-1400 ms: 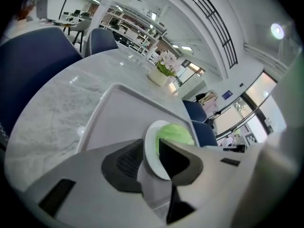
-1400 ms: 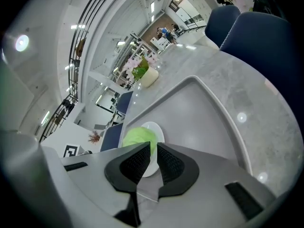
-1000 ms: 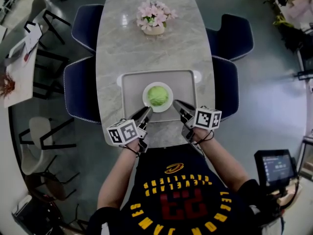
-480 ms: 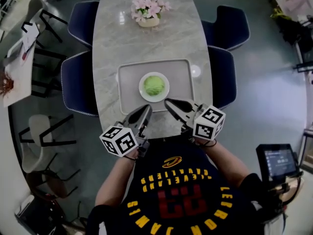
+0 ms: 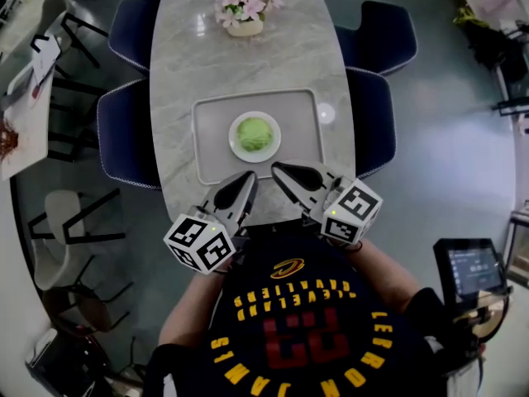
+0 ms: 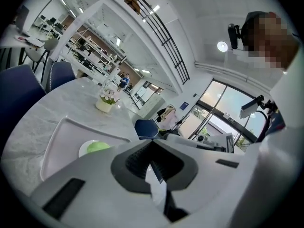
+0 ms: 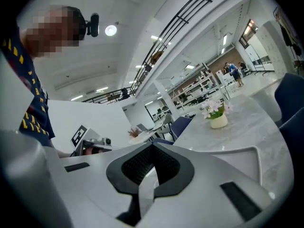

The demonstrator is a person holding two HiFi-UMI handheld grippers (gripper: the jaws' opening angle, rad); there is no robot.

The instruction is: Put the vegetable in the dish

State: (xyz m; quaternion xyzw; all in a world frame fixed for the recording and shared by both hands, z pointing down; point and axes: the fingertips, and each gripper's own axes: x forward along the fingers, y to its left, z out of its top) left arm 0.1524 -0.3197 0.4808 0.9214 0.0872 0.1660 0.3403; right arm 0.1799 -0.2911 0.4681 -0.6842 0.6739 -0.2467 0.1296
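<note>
My left tongs (image 5: 245,179): closed. In the left gripper view (image 6: 151,144) the jaws meet tip to tip with nothing between them.
My right tongs (image 5: 279,170): also closed. The right gripper view (image 7: 153,148) shows the dark pads pressed together and empty.
Where I hold them: side by side over the near edge of the table (image 5: 248,64), just in front of my chest. Both tips point at the near rim of the tray, and the two are close together but apart.
Marker cubes: one on the back of each pair, the left cube (image 5: 198,242) and the right cube (image 5: 354,209).
Vegetable (image 5: 254,133): a round pale green one, lying in the dish, beyond my tips and touching neither pair. It also shows low on the left in the left gripper view (image 6: 99,147).
Dish (image 5: 234,141): small, white and round, about in the middle of the tray.
Tray (image 5: 297,139): grey, rectangular, with a raised rim, on the near half of the table. Its corner shows in the right gripper view (image 7: 247,160).
Flower pot (image 5: 242,11): pink blooms in a pale pot, far down the table, well apart from the tray.
Small white round thing (image 5: 327,114): on the table just right of the tray's far right corner. I cannot tell what it is.
Chairs: dark blue, two on the left (image 5: 124,131) and two on the right (image 5: 372,114).
</note>
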